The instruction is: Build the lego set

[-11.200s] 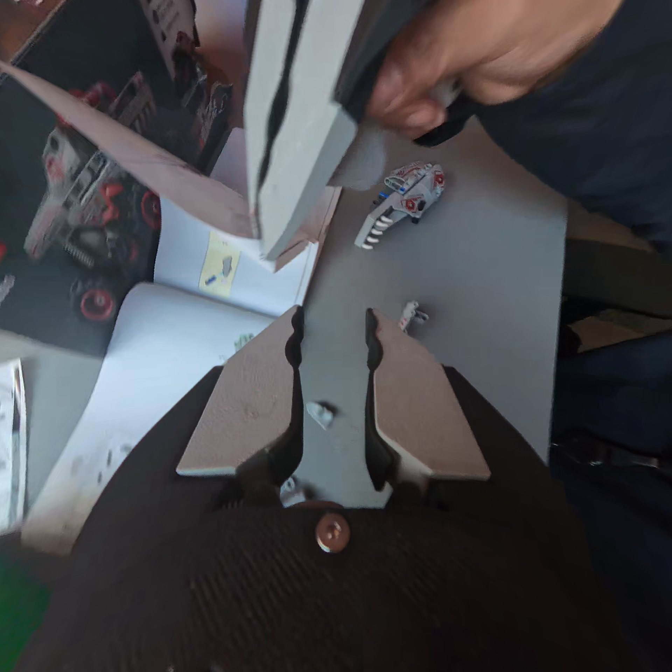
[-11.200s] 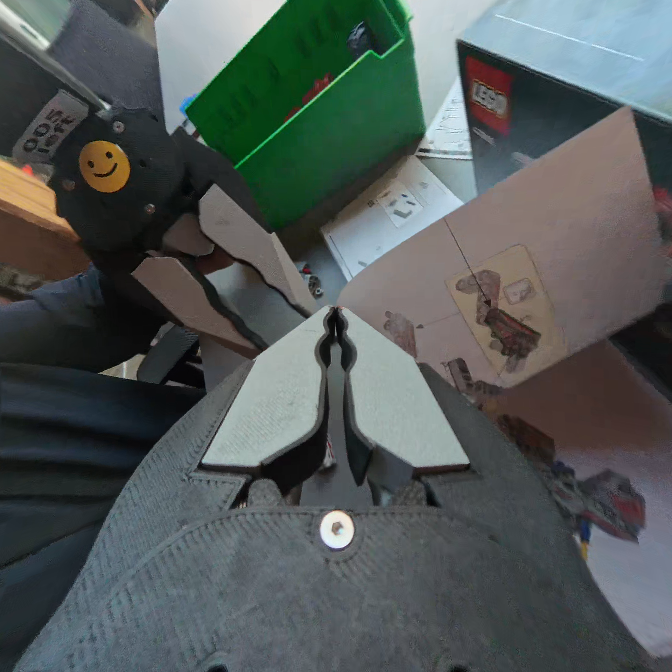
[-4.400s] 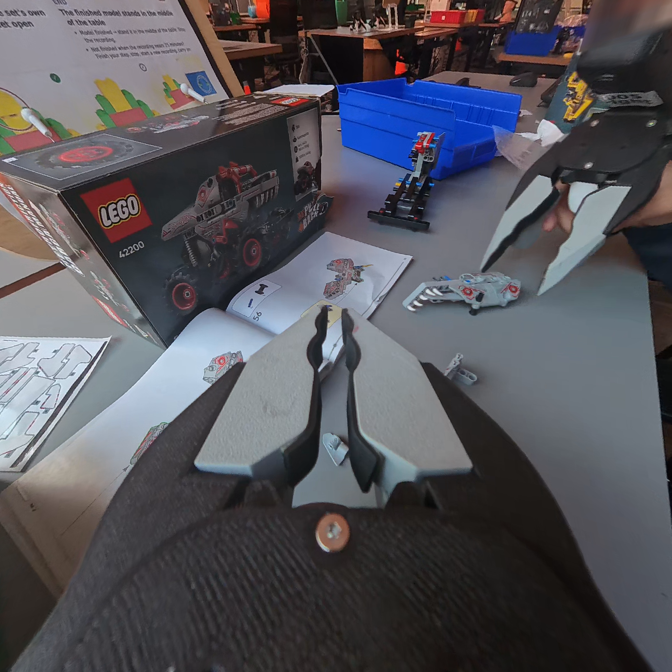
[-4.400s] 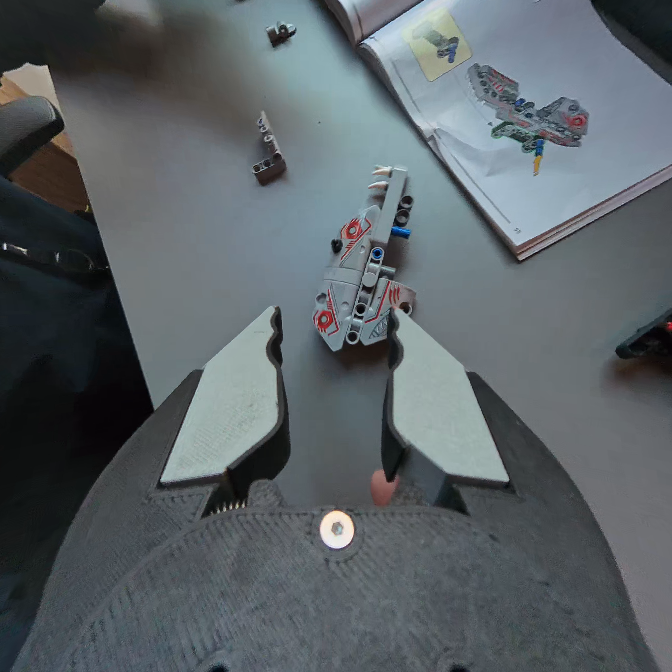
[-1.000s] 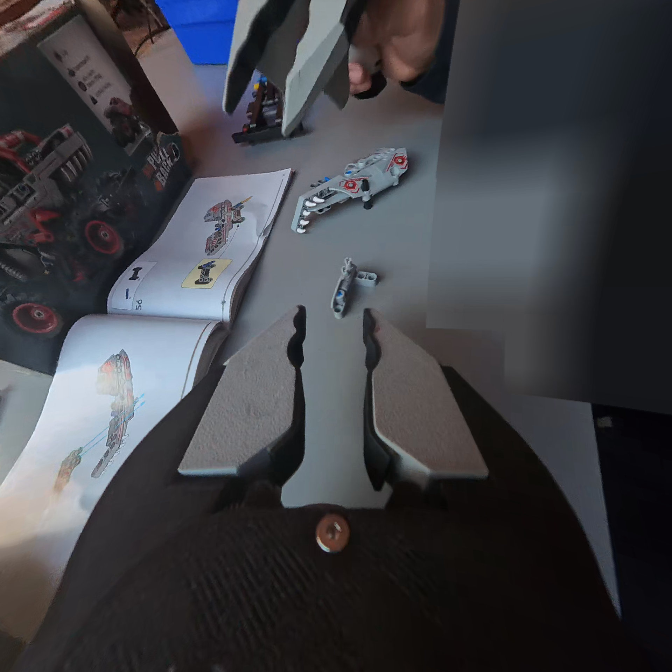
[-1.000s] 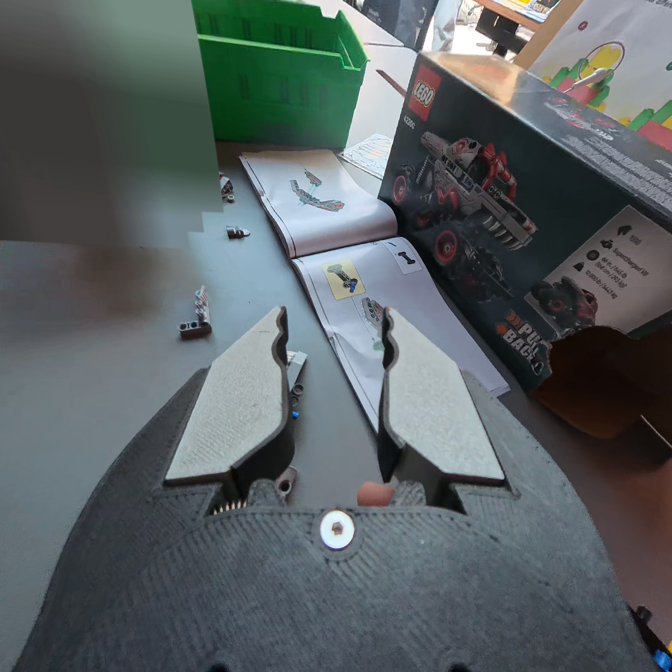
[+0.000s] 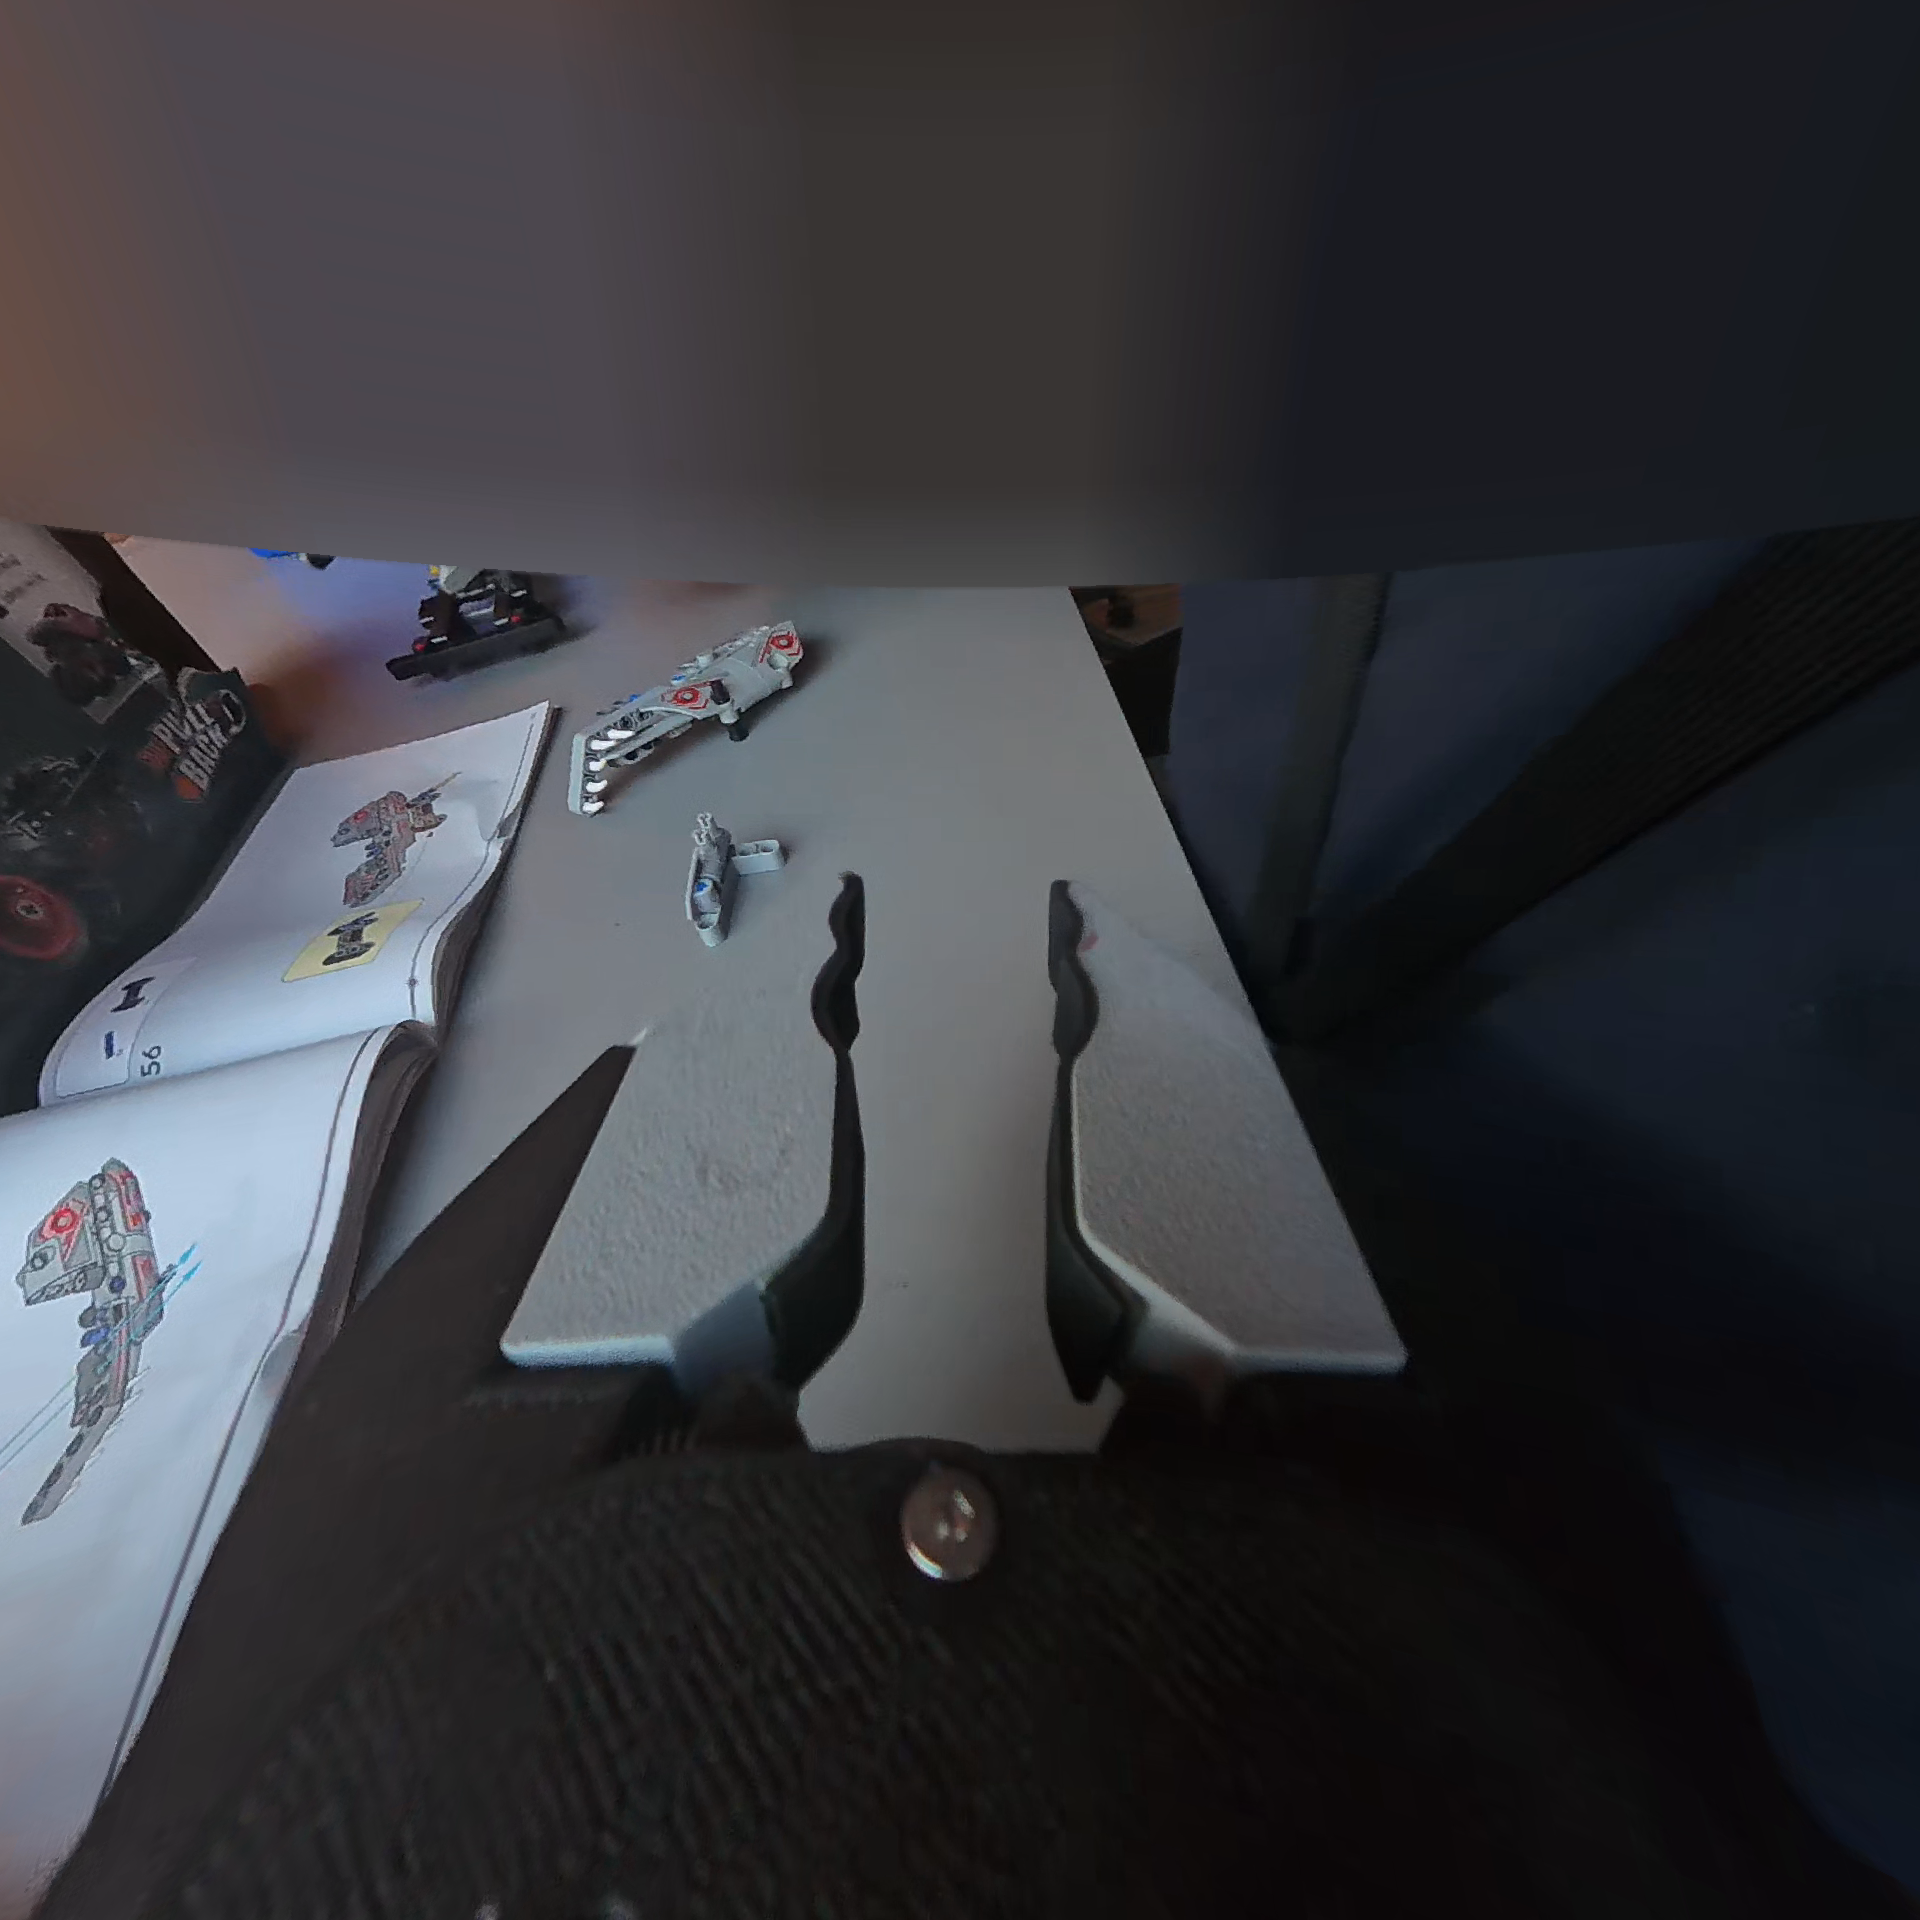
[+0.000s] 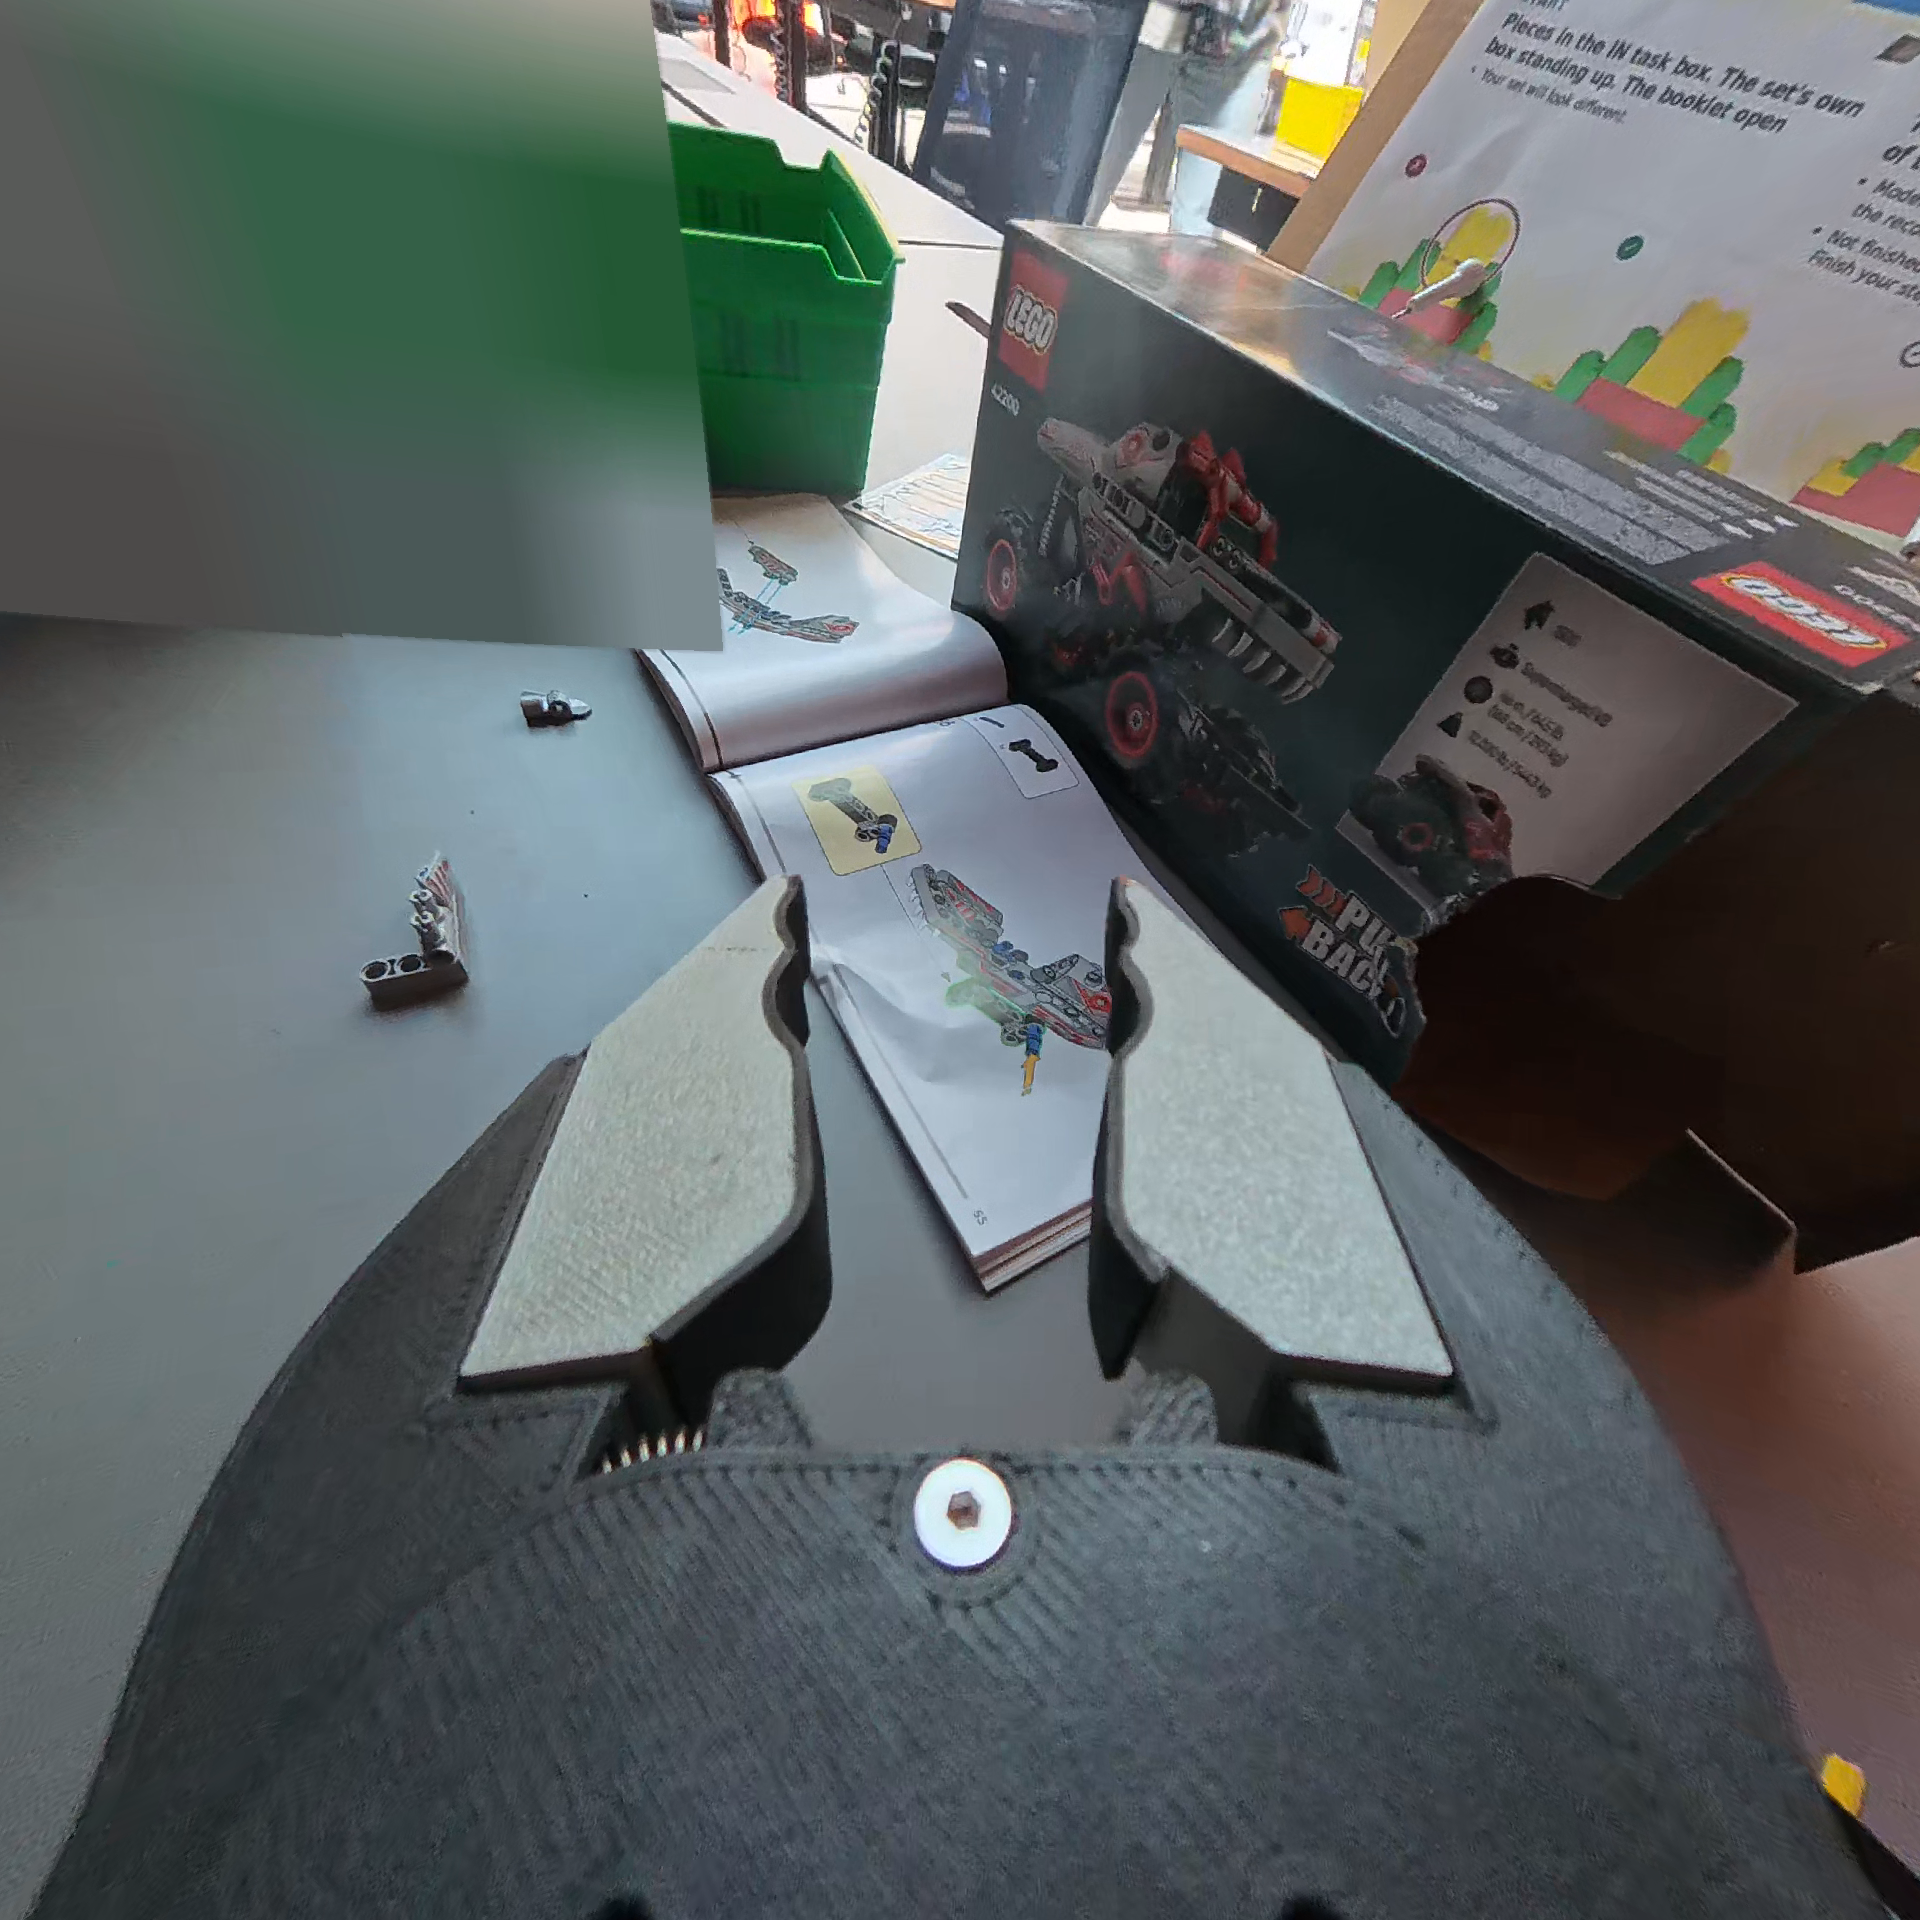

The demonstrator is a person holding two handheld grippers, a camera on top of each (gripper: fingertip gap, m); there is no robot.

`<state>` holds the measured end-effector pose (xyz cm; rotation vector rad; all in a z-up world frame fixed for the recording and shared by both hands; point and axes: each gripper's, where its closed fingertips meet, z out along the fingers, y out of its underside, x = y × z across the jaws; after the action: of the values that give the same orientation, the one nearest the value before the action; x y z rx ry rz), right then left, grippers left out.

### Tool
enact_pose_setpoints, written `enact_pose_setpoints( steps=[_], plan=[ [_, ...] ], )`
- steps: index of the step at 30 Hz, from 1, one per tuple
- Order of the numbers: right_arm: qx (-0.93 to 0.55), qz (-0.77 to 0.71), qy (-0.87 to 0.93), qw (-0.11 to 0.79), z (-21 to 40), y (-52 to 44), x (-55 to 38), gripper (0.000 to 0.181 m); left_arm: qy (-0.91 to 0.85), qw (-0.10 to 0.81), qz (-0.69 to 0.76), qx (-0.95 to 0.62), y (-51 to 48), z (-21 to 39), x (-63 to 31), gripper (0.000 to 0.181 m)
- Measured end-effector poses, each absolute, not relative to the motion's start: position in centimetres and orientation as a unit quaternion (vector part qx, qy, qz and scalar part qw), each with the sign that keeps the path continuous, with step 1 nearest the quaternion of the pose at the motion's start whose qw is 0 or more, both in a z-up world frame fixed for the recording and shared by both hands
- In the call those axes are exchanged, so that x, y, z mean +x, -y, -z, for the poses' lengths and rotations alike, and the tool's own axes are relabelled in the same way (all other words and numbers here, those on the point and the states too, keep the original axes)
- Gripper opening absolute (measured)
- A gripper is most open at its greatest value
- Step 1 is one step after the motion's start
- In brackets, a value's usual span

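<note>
Instruction booklet point(image 8: 935, 894) lies open on tabletop point(image 7: 935, 748) beside set box point(image 8: 1299, 582), likely for reference. Toothed grey sub-assembly point(image 7: 691, 701) and small L-shaped piece point(image 7: 722, 878) lie loose ahead. Left hand-held gripper point(image 7: 951, 894) hovers low, fingers apart, empty. Right hand-held gripper point(image 8: 951, 904) over booklet, apart, empty.

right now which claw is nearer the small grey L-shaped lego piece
Left, by the look of it. The left claw is open just right of the L-shaped piece. The right claw, also open, hovers over the booklet, farther away.
</note>
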<state>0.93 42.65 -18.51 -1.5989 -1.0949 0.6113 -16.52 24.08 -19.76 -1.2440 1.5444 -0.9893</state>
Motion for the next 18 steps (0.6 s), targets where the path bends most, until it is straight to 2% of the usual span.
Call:
enact_pose_setpoints(
  steps=[11, 15, 17, 18],
  plan=[
    [-0.665, -0.242, 0.473, 0.526, 18.3, -41.8, 0.7, 0.054, -0.603, 0.447, 0.383, -0.539, -25.6, 20.2, -16.0, 0.029],
    [-0.677, -0.307, 0.479, 0.467, 18.6, -40.0, 0.1, 0.051, -0.582, 0.44, 0.356, -0.584, -27.4, 21.0, -16.3, 0.027],
    [-0.696, -0.327, 0.465, 0.439, 18.8, -39.0, 0.1, 0.056, -0.569, 0.434, 0.359, -0.599, -27.9, 21.0, -16.5, 0.027],
    [-0.712, -0.331, 0.456, 0.42, 19.1, -38.3, 0.2, 0.066, -0.564, 0.43, 0.361, -0.606, -28.1, 21.1, -16.7, 0.027]
  ],
)
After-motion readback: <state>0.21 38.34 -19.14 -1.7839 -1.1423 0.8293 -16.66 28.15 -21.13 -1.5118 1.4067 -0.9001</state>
